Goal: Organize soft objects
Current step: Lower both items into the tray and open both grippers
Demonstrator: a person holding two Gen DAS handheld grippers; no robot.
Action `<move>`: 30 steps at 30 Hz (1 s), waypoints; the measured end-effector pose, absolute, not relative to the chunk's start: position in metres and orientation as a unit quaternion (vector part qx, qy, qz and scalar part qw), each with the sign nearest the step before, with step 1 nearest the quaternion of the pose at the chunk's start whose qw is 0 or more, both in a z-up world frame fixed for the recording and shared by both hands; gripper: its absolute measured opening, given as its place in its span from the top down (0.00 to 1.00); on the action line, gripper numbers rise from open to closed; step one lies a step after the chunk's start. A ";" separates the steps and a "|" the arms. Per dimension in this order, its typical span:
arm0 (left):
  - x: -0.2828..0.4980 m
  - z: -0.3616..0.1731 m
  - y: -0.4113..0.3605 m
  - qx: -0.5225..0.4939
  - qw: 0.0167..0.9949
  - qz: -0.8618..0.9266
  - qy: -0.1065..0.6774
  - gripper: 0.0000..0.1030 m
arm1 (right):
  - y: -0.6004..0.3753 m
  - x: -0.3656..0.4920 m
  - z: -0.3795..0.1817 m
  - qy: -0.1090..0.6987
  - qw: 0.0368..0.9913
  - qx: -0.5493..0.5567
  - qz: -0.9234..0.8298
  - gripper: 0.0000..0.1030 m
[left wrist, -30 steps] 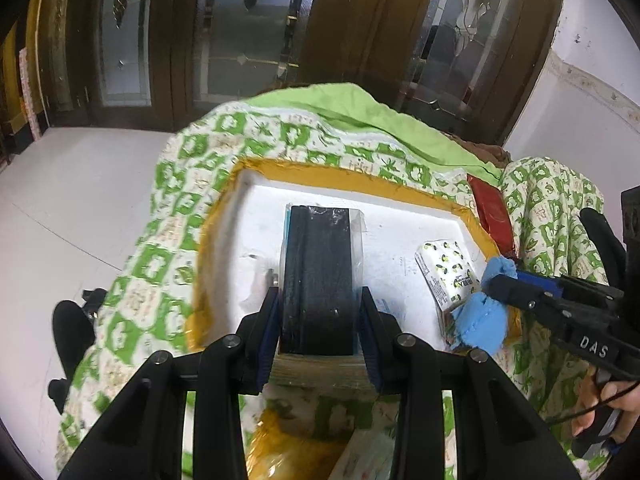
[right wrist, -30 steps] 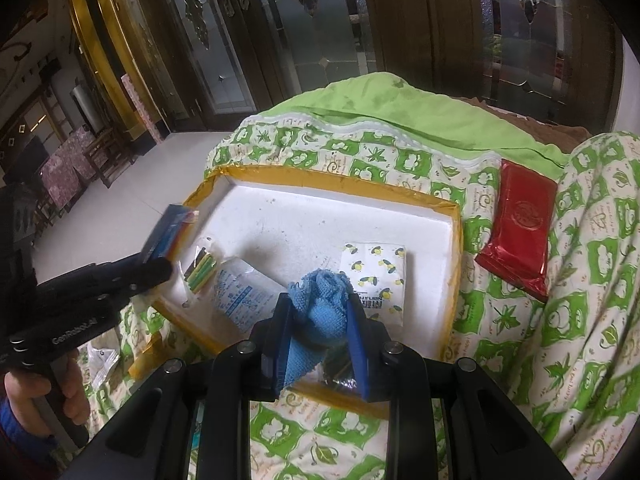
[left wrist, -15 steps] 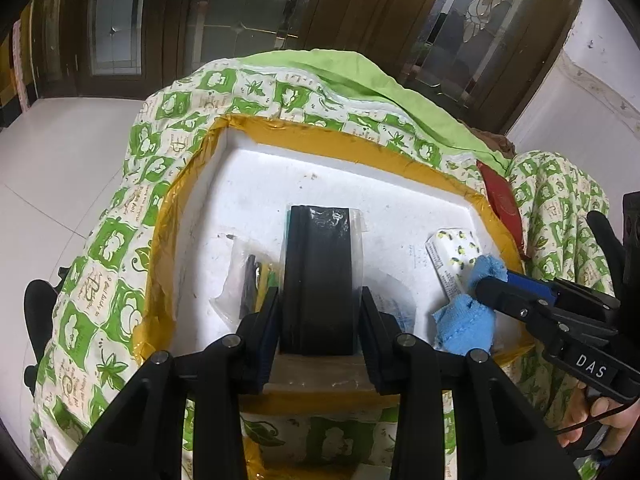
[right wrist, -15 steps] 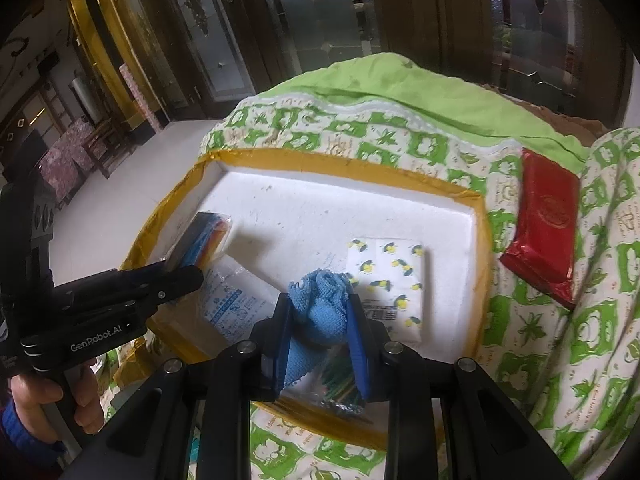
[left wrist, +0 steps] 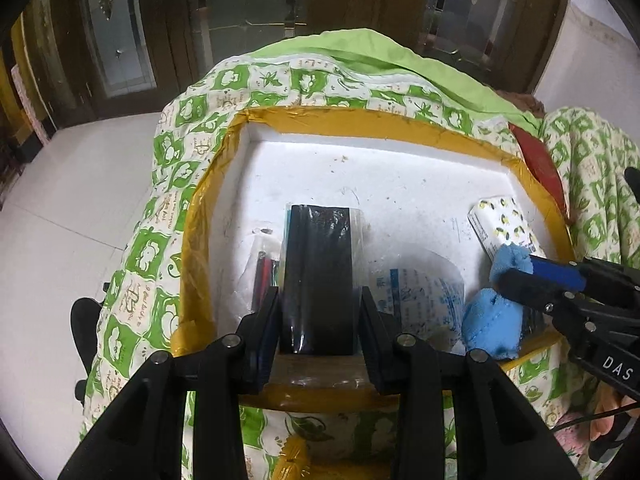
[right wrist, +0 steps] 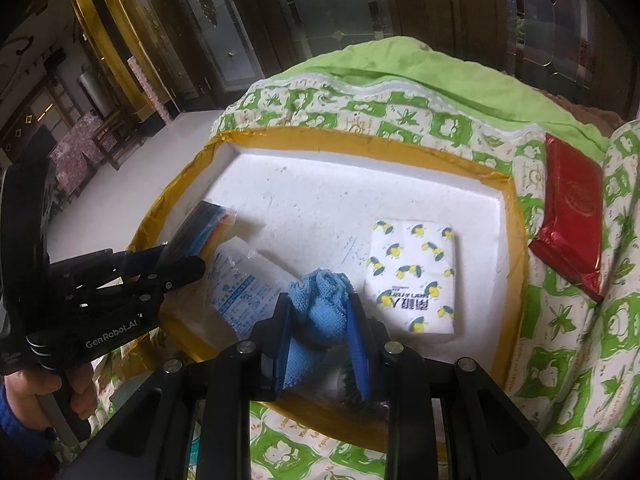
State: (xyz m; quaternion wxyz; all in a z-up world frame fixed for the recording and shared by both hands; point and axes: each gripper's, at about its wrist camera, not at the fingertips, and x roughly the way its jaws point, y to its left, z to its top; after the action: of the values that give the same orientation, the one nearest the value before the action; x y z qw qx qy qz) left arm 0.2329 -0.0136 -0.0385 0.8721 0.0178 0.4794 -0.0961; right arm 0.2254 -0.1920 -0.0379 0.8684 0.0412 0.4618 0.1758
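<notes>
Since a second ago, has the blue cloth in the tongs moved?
Yes. In the right wrist view the blue cloth has come forward over the white tray, nearer the lemon-print tissue pack.

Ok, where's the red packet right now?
In the right wrist view the red packet lies on the green patterned quilt, outside the foam tray's right rim, beyond the lemon-print tissue pack.

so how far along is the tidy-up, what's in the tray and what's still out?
Done: a tissue pack and a printed bag lie in the foam tray. In hand: the left tool grips a dark packet, the right tool a blue cloth, both over the tray's near edge. Left: release both, then the red pack on the quilt outside.
</notes>
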 end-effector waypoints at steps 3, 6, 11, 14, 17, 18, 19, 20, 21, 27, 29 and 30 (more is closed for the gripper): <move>0.231 -0.040 -0.016 0.029 0.873 -0.094 0.478 0.65 | -0.191 0.226 -0.041 0.464 0.867 0.040 0.177 0.71; 0.230 -0.040 -0.018 0.039 0.874 -0.094 0.475 0.65 | -0.192 0.227 -0.042 0.466 0.866 0.042 0.177 0.71; 0.227 -0.038 -0.019 0.038 0.877 -0.096 0.469 0.61 | -0.194 0.227 -0.042 0.466 0.866 0.050 0.177 0.70; 0.224 -0.035 -0.019 0.030 0.879 -0.101 0.465 0.47 | -0.196 0.226 -0.042 0.465 0.866 0.057 0.174 0.67; 0.217 -0.029 -0.019 0.036 0.889 -0.092 0.446 0.30 | -0.198 0.225 -0.042 0.463 0.867 0.062 0.173 0.54; 0.214 -0.026 -0.019 0.034 0.892 -0.094 0.441 0.29 | -0.198 0.224 -0.041 0.462 0.868 0.063 0.172 0.49; 0.212 -0.024 -0.019 0.032 0.894 -0.095 0.437 0.29 | -0.198 0.223 -0.041 0.461 0.868 0.064 0.172 0.48; 0.209 -0.022 -0.019 0.031 0.896 -0.095 0.433 0.29 | -0.198 0.222 -0.040 0.460 0.869 0.065 0.172 0.48; 0.207 -0.020 -0.018 0.030 0.898 -0.094 0.430 0.29 | -0.199 0.220 -0.039 0.458 0.869 0.067 0.173 0.48; 0.179 -0.011 -0.016 0.016 0.908 -0.098 0.408 0.24 | -0.211 0.204 -0.022 0.436 0.877 0.094 0.177 0.34; 0.166 -0.012 -0.016 0.014 0.909 -0.100 0.405 0.24 | -0.218 0.196 -0.017 0.433 0.876 0.110 0.181 0.33; 0.160 -0.013 -0.016 0.014 0.909 -0.100 0.405 0.24 | -0.221 0.193 -0.015 0.432 0.876 0.115 0.182 0.32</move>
State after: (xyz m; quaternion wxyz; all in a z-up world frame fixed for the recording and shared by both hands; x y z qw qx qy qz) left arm 0.1605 -0.0160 -0.0127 0.9089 0.0141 0.4046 -0.1004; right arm 0.1927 -0.2211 -0.0153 0.8757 0.1149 0.4321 0.1824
